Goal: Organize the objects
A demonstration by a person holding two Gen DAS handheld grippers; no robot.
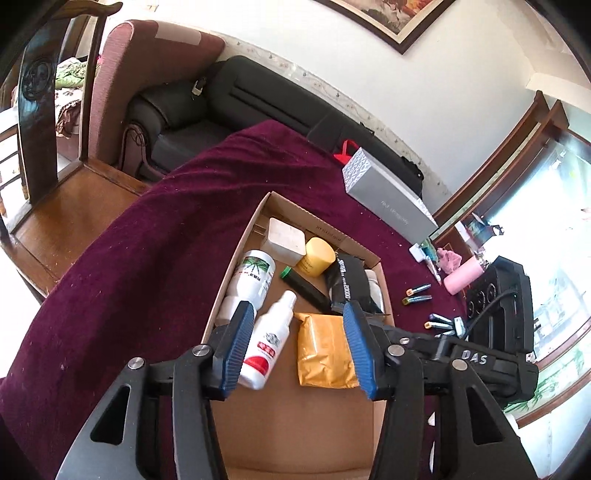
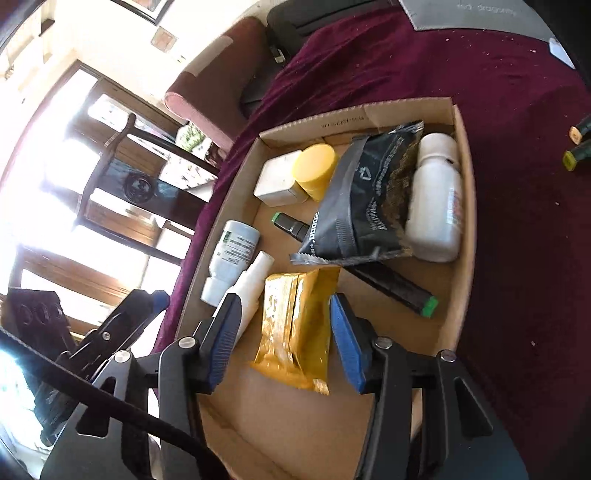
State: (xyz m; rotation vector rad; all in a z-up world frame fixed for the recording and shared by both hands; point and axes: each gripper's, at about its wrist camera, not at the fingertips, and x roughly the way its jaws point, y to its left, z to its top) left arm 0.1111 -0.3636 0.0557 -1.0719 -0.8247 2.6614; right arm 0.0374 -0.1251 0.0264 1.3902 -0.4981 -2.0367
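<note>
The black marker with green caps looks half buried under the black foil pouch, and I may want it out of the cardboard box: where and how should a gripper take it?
Grip the black marker with green caps on its exposed barrel beside the near cap, coming from above, fingers across its width. Its middle lies under the black foil pouch, so this end is probably easiest.

Framed picture (image 1: 391, 22) cut off by the top edge of the left wrist view. Grey box (image 2: 476, 14) cropped the same way in the right wrist view, lettering too faint to read. Marker (image 2: 391, 284) partly buried under the black pouch (image 2: 365, 206). Window side (image 2: 48, 155) blown out white. Bottle label (image 2: 454, 206) blurred.
</note>
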